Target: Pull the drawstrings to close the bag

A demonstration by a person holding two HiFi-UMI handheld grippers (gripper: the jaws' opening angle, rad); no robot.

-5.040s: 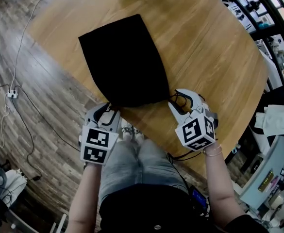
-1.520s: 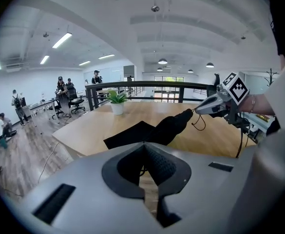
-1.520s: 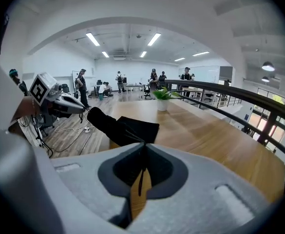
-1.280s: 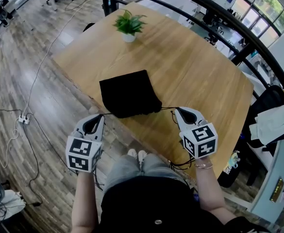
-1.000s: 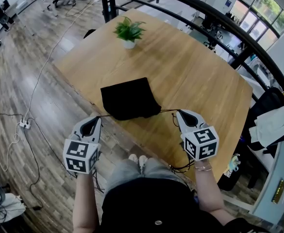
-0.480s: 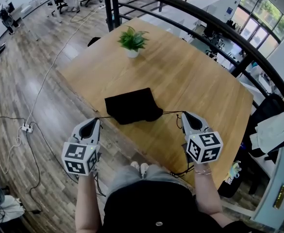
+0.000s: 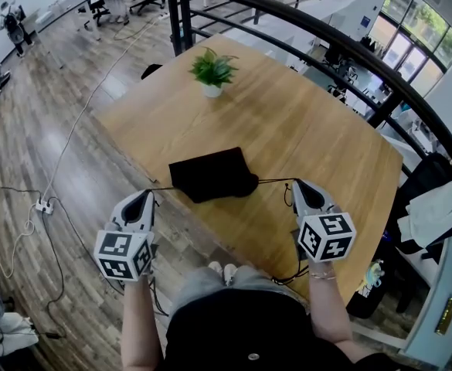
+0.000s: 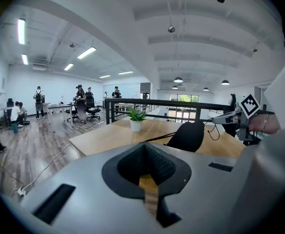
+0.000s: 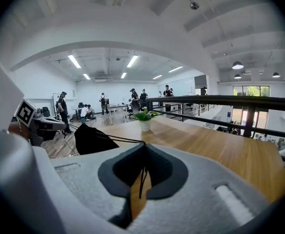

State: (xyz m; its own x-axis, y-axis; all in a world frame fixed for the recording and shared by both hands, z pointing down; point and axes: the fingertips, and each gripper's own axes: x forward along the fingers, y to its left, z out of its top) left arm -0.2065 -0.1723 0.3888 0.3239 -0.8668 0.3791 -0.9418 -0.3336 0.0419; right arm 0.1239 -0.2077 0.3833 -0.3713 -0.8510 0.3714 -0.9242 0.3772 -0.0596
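The black bag [image 7: 212,174] is at the table's near edge, its near end bunched together. A thin black drawstring [image 7: 161,188] runs taut from it to my left gripper [image 7: 145,197], which is shut on it. The other drawstring [image 7: 276,181] leads to my right gripper [image 7: 295,184], shut on that one. In the left gripper view the bag [image 8: 186,136] appears hung on its drawstring [image 8: 154,139] ahead of the jaws. In the right gripper view the bag [image 9: 90,139] sits left of the jaws, its drawstring [image 9: 125,140] pinched between them.
A potted plant [image 7: 212,71] stands at the far side of the wooden table [image 7: 310,122]. A black railing [image 7: 310,29] runs behind it. Cables [image 7: 36,199] lie on the wood floor at the left. People and office chairs are far off.
Five seconds ago the bag lay flat and wide with both grippers at its mouth. Now the grippers are spread apart, the strings are taut and the mouth is gathered. Over the last second the grippers drifted slightly wider.
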